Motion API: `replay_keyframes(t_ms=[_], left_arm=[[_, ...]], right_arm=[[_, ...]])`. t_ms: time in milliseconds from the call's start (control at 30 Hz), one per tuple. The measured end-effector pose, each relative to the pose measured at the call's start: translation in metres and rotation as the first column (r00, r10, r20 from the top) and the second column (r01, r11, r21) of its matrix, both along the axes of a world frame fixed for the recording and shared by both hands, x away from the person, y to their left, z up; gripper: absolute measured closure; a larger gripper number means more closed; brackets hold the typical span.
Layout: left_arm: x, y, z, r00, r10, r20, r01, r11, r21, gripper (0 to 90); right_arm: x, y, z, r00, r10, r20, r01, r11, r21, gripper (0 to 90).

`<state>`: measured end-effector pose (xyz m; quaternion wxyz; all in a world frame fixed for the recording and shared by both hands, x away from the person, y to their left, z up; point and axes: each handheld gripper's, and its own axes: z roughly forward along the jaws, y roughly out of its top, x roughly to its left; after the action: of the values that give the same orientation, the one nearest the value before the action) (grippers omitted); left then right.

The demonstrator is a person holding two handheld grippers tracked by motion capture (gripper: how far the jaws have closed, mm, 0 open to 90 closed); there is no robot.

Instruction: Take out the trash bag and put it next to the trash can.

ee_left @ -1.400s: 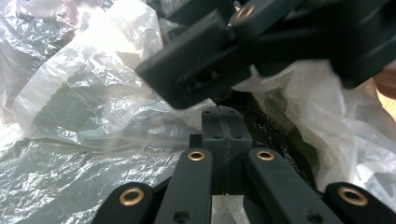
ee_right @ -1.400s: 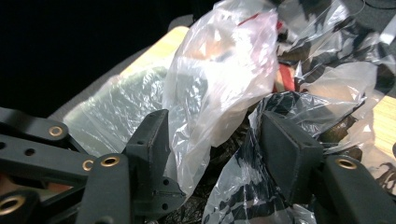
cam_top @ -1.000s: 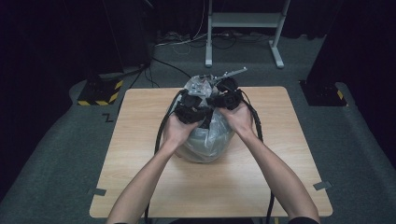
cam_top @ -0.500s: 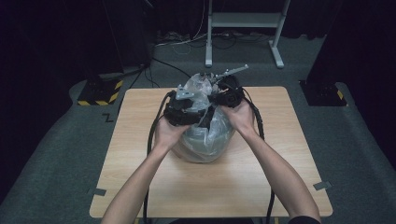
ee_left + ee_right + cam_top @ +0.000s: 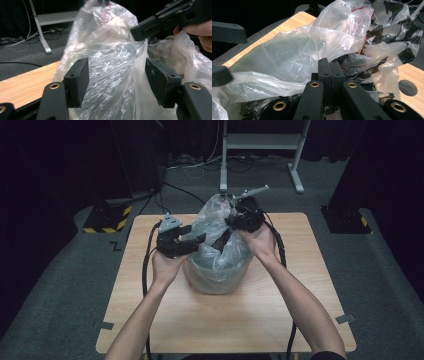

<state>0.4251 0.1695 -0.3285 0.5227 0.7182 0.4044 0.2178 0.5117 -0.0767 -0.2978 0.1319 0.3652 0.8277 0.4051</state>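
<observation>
A clear plastic bag (image 5: 216, 262) covers a round grey container (image 5: 215, 279) in the middle of the wooden table (image 5: 150, 275). My right gripper (image 5: 221, 243) points down and left onto the bag's upper part. In the right gripper view my right gripper (image 5: 330, 67) is shut, with crumpled bag film (image 5: 287, 57) pinched at its jaws. My left gripper (image 5: 194, 235) is held at the bag's left side. It stands open in the left gripper view (image 5: 117, 72), with the bag's film (image 5: 110, 57) lying between and behind its jaws.
A grey metal stand (image 5: 260, 142) is on the floor behind the table. A black and yellow striped block (image 5: 107, 217) lies at the back left, and a dark box (image 5: 345, 215) at the back right. Cables trail from both grippers over the tabletop.
My left gripper has drawn away to the left from the bag's top, where both grippers were close together, and now stands open. The right gripper keeps its hold.
</observation>
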Motion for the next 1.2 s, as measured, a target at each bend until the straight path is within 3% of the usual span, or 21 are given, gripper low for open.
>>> replay_keyframes(t_ms=[167,300,500,867,1067,1200], left_arm=[[-0.004,0.019,0.0,0.9995,0.029,-0.013,-0.03,0.9979,-0.058,35.2],[-0.008,0.036,-0.005,0.9972,0.073,-0.015,-0.074,0.994,-0.08,35.0],[-0.006,0.062,-0.02,0.9877,0.147,-0.053,-0.152,0.9834,-0.099,34.8],[0.002,0.086,-0.064,0.9543,0.268,-0.133,-0.269,0.963,0.006,35.0],[0.007,0.092,-0.085,0.9358,0.309,-0.17,-0.304,0.9512,0.055,35.0],[0.011,0.093,-0.099,0.9227,0.333,-0.195,-0.317,0.9423,0.108,34.8]], right_arm=[[0.0,0.0,0.004,0.9999,-0.005,0.01,0.005,1.0,-0.003,89.8],[0.0,-0.001,0.006,0.9999,-0.009,0.013,0.009,1.0,-0.006,89.7],[-0.004,-0.003,0.012,0.9993,-0.007,0.036,0.007,1.0,-0.004,89.7],[-0.009,-0.01,0.021,0.9978,-0.002,0.066,0.0,1.0,0.018,89.8],[-0.012,-0.016,0.027,0.9962,0.003,0.087,-0.007,0.999,0.036,89.8],[-0.013,-0.018,0.032,0.9961,0.001,0.088,-0.005,0.999,0.041,89.7]])
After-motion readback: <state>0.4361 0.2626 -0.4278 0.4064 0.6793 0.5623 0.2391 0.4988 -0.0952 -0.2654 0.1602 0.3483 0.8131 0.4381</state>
